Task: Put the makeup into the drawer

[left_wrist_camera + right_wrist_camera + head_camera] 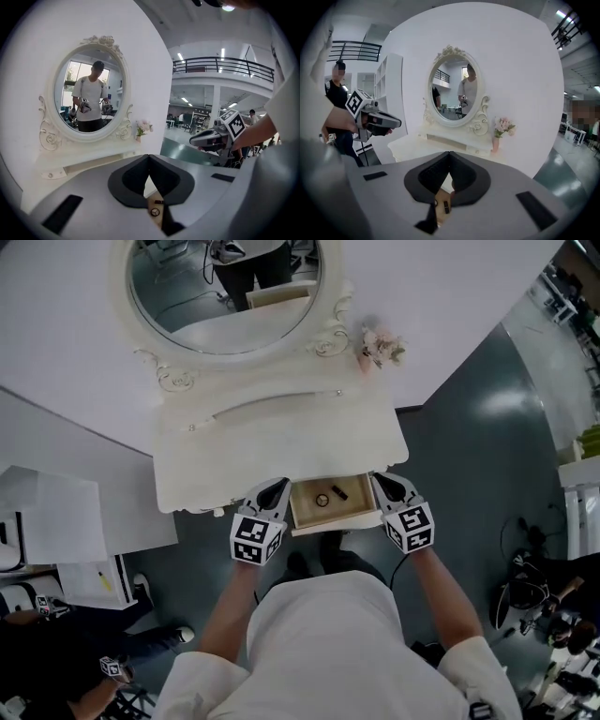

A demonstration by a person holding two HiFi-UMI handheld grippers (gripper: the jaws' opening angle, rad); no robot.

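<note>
The white vanity's small drawer (364,516) stands pulled open. Inside it lie a round ring-shaped makeup piece (322,500) and a short black tube (338,491). My left gripper (279,487) hangs at the drawer's left corner and my right gripper (379,481) at its right corner; both are shut and hold nothing. In the left gripper view the shut jaws (149,158) meet at a point, and the ring piece (154,212) shows below them. In the right gripper view the shut jaws (450,154) stand above the black tube (446,207).
An oval mirror (225,287) tops the vanity (281,427), with a small vase of pink flowers (380,348) at its right end. White shelving (56,521) stands on the left. Another person (56,652) is at the lower left, and cables and gear (534,596) lie on the floor at right.
</note>
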